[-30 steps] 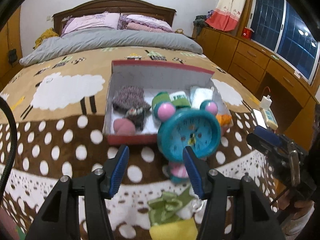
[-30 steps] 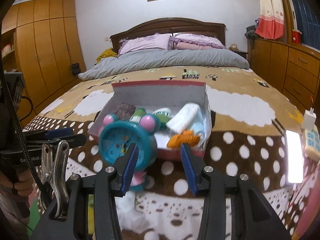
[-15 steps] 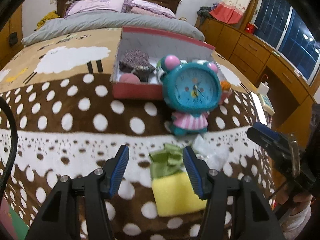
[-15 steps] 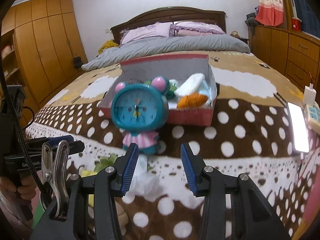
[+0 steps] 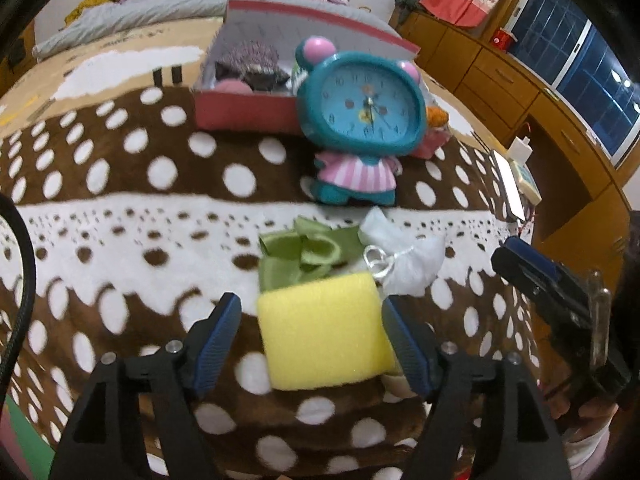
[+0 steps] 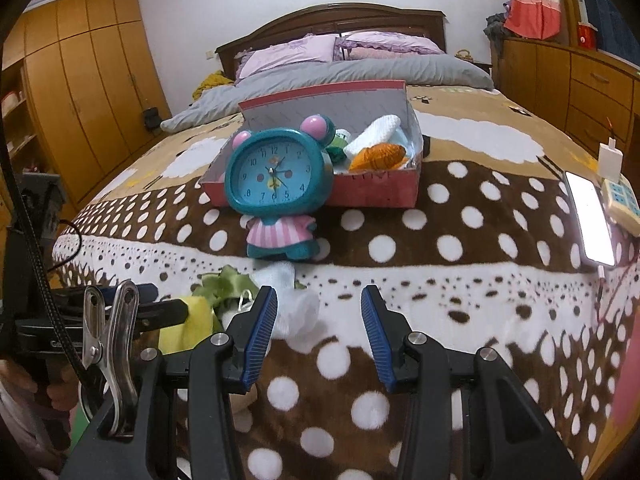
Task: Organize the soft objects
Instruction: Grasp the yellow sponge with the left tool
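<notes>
A yellow sponge lies on the spotted blanket between the open fingers of my left gripper; neither finger touches it. Behind it lie a green ribbon bow and a white pouch. A red box further back holds several soft items, among them an orange one and a white roll. My right gripper is open and empty, with the white pouch by its left finger. The sponge and bow show at its left.
A teal alarm clock on a pink-striped figure stands in front of the box. A lit phone and a charger lie at the bed's right edge. Wooden drawers run along the right; wardrobes stand at the left.
Both grippers have pulled back from the box and dropped toward the blanket's near edge. The sponge now sits between my left fingers. The box and clock look farther away.
</notes>
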